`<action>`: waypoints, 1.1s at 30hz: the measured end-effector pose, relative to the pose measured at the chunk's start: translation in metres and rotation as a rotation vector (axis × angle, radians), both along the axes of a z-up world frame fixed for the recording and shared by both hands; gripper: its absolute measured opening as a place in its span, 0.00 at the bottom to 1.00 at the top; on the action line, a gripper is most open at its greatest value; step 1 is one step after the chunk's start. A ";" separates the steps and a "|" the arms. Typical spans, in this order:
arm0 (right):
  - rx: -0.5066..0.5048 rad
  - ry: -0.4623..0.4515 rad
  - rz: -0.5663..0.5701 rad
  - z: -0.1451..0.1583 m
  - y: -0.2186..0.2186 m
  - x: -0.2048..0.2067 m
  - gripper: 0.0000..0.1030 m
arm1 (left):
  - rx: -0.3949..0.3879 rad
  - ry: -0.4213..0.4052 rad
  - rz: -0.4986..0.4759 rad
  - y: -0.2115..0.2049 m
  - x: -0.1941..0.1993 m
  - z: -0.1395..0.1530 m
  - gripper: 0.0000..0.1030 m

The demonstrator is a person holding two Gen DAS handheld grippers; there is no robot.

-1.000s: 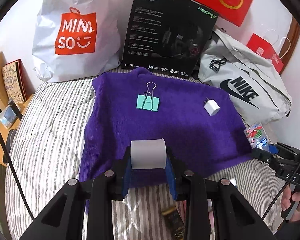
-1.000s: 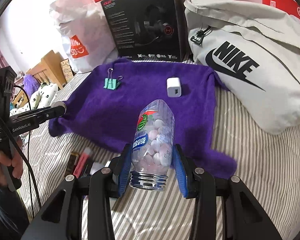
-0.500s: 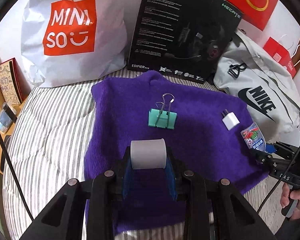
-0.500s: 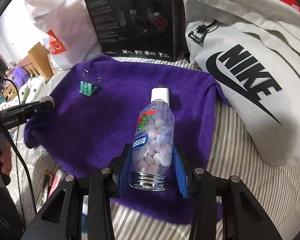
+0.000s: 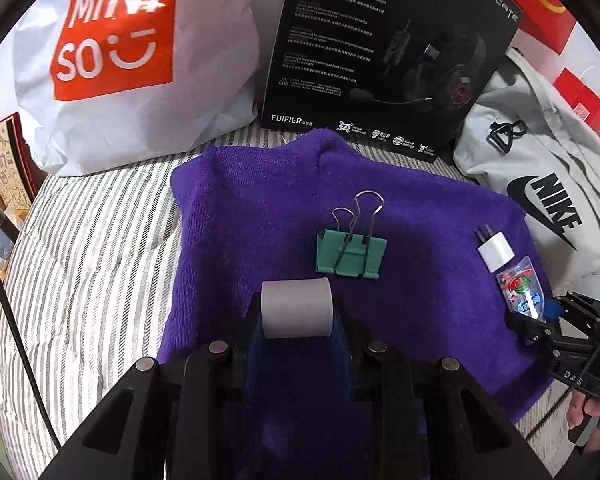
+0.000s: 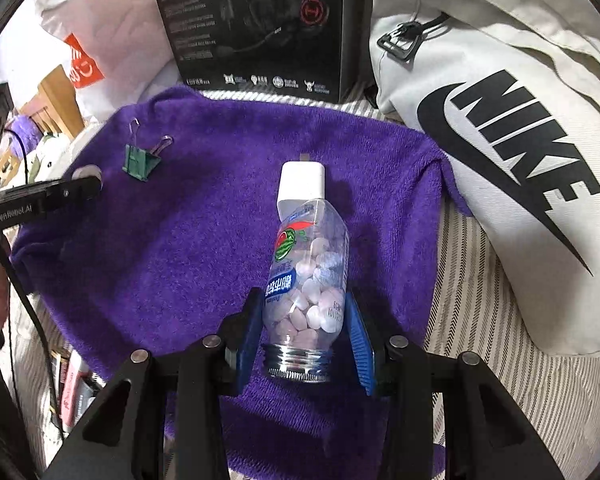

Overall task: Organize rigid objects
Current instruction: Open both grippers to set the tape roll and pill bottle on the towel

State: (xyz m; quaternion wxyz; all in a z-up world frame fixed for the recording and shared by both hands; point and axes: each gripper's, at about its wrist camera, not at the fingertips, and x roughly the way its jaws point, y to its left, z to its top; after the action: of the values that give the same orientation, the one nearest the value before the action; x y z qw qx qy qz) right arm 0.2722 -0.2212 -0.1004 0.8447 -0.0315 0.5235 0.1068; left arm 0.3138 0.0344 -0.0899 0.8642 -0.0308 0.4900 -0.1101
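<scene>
Gripping roll (image 5: 296, 307) and candy bottle (image 6: 309, 276), my tools could, I think, knock the charger (image 6: 301, 185).

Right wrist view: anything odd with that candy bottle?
The candy bottle sits in the right gripper with its threaded mouth uncapped and facing the camera. No candy has spilled onto the purple towel.

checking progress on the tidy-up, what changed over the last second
Both tongs moved forward over the purple towel. The left tongs brought the grey roll up close to the green binder clip; the right tongs carried the candy bottle up to the white charger. Both grips stayed shut; clip and charger did not move.
</scene>
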 end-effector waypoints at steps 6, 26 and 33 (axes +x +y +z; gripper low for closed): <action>-0.023 -0.012 0.012 0.000 0.005 0.003 0.40 | 0.073 -0.016 -0.016 -0.013 0.005 -0.003 0.28; -0.029 0.013 0.062 0.004 0.006 -0.012 0.52 | 0.165 -0.008 -0.047 -0.032 -0.018 -0.005 0.55; -0.015 0.003 0.025 0.017 0.000 -0.030 0.55 | 0.106 0.012 -0.021 -0.024 -0.041 0.007 0.57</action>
State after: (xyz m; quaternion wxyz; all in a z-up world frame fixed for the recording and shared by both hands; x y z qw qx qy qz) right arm 0.2425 -0.2208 -0.0838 0.8423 -0.0443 0.5251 0.1132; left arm 0.2730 0.0102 -0.0831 0.8603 0.0196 0.5009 -0.0926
